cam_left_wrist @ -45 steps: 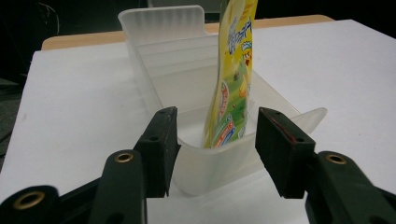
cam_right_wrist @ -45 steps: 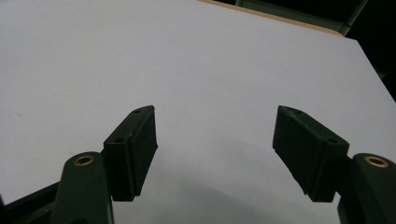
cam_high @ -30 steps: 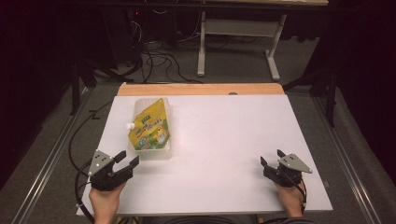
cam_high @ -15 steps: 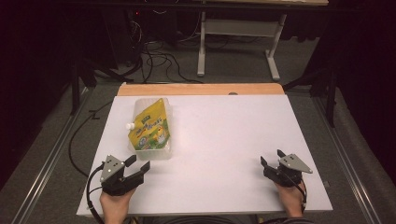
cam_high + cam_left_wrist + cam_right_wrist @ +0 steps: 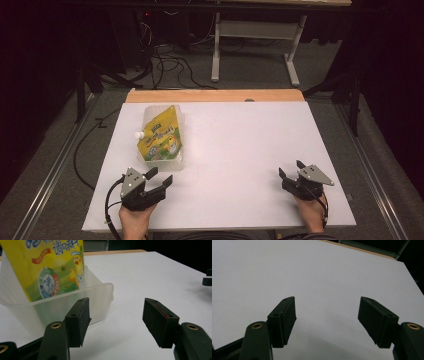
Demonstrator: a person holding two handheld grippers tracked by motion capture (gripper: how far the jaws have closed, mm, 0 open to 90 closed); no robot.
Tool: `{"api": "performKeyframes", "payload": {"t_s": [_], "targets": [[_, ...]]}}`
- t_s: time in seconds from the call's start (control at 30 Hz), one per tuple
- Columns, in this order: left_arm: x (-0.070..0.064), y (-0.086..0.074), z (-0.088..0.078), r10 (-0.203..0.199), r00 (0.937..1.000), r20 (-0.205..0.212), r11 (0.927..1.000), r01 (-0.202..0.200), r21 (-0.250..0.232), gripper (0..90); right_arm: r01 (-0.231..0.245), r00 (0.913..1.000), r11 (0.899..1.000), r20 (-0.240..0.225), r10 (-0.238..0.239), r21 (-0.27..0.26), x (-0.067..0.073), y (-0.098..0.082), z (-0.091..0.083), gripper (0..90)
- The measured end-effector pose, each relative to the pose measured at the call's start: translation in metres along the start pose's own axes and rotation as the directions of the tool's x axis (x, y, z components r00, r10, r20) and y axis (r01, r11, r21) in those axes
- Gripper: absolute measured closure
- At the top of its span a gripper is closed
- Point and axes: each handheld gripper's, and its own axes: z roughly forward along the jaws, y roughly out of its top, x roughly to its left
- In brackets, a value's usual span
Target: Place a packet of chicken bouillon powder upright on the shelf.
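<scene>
Though beside tub, left claw wide, empty.

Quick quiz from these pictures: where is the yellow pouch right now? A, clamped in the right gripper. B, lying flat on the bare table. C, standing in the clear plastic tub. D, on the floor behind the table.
C: the yellow pouch leans inside the clear plastic tub, whose ribbed wall rises around its lower part in the left gripper view, while the right gripper sits apart with nothing between its jaws.
</scene>
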Motion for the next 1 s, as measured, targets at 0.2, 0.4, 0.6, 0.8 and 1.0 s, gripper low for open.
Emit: {"api": "performKeyframes", "payload": {"t_s": [0.2,0.4,0.6,0.8,1.0], "targets": [[-0.01,0.001,0.01,0.031,0.9989,0.034,0.9992,-0.032,0.023,38.3,0.001,1.0,1.0,0.0,-0.001,0.0,0.0,0.0,0.0,31.3],[-0.017,0.003,0.022,0.039,0.997,0.066,0.9984,-0.042,0.038,38.0,0.002,1.0,1.0,0.002,-0.002,-0.001,0.0,0.0,0.0,31.3],[-0.023,0.004,0.032,0.042,0.9948,0.092,0.9983,-0.045,0.037,37.8,0.003,1.0,1.0,-0.001,-0.003,0.002,0.0,0.0,0.0,31.5],[-0.028,0.006,0.045,0.062,0.9924,0.106,0.9961,-0.068,0.057,37.8,-0.002,1.0,1.0,0.0,0.002,-0.004,-0.001,0.0,0.0,31.7],[-0.032,0.007,0.053,0.052,0.9911,0.123,0.9969,-0.059,0.052,37.8,0.0,1.0,1.0,0.0,0.0,0.003,0.0,0.0,0.0,31.8]]}}
